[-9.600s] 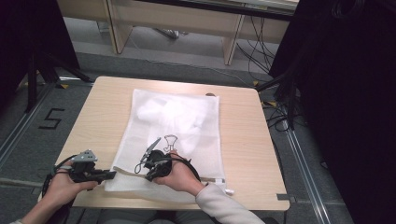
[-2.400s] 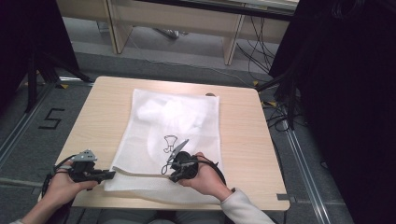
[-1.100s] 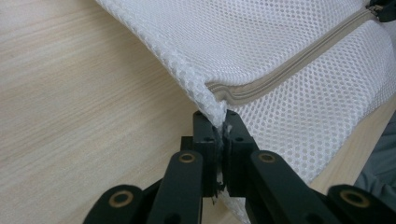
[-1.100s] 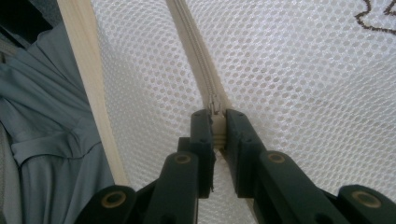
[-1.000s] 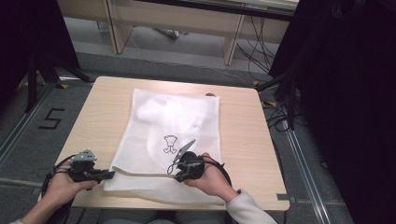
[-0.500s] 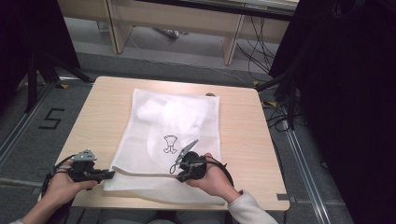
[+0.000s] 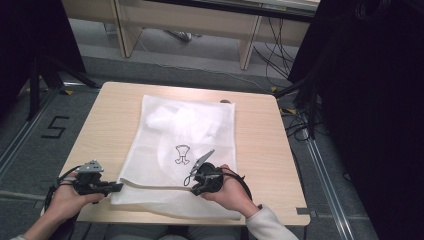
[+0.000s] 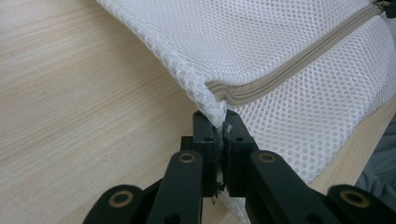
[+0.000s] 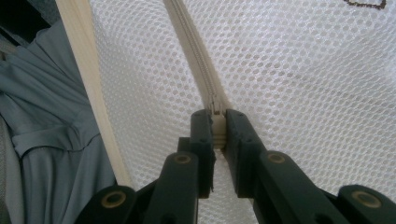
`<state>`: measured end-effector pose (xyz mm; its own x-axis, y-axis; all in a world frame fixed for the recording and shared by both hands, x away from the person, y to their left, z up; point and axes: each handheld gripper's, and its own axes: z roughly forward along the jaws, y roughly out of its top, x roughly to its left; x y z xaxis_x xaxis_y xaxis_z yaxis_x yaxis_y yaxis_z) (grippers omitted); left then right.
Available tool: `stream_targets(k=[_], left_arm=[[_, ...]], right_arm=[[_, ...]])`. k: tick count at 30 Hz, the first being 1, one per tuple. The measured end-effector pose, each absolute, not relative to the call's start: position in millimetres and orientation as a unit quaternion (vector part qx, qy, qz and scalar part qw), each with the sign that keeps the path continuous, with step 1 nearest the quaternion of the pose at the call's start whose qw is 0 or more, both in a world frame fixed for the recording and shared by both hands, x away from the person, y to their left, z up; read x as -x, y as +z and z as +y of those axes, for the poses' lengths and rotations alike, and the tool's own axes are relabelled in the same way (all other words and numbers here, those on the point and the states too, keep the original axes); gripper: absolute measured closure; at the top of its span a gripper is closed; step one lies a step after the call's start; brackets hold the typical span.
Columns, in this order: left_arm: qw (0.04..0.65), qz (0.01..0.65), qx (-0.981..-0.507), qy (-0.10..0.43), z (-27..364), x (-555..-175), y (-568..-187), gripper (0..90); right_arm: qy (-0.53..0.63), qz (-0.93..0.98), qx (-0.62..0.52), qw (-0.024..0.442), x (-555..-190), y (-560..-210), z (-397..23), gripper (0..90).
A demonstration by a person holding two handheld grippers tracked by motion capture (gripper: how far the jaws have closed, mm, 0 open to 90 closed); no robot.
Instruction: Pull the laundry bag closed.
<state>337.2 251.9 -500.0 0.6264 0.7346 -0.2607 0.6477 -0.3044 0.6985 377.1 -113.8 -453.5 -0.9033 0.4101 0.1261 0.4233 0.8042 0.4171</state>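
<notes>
A white mesh laundry bag (image 7: 200,135) lies flat on the wooden table (image 7: 255,145), with a white garment and a small dark print (image 7: 182,154) showing through it. A beige zipper (image 7: 155,185) runs along its near edge. My left gripper (image 7: 117,187) is shut on the bag's near left corner (image 8: 215,108), right at the end of the zipper (image 8: 299,65). My right gripper (image 7: 192,184) is shut on the zipper pull (image 9: 217,128), with the zipper (image 9: 191,51) running away ahead of its jaws over the mesh (image 9: 303,70).
The table's near edge (image 9: 93,84) passes just behind the bag, with the person's grey clothing (image 9: 46,116) below it. Bare tabletop (image 8: 70,93) lies left of the bag. Beyond the table are desk legs (image 7: 247,47) and floor cables (image 7: 295,125).
My right gripper has slid to the right along the zipper over the earlier frames, barely moving in the last half second. My left gripper has held the corner in place.
</notes>
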Motion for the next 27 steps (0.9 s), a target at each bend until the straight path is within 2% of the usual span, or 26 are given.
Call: stream_targets(k=[6,27], left_arm=[[0.391,0.419,-0.818,0.048,254.8,-338.0,-498.3,85.4],[0.39,0.418,-0.819,0.048,255.0,-338.2,-498.3,85.4]], right_arm=[[-0.224,-0.949,0.22,0.014,-376.7,-453.1,-114.9,82.4],[-0.221,-0.948,0.228,0.011,-375.7,-452.7,-123.0,82.4]])
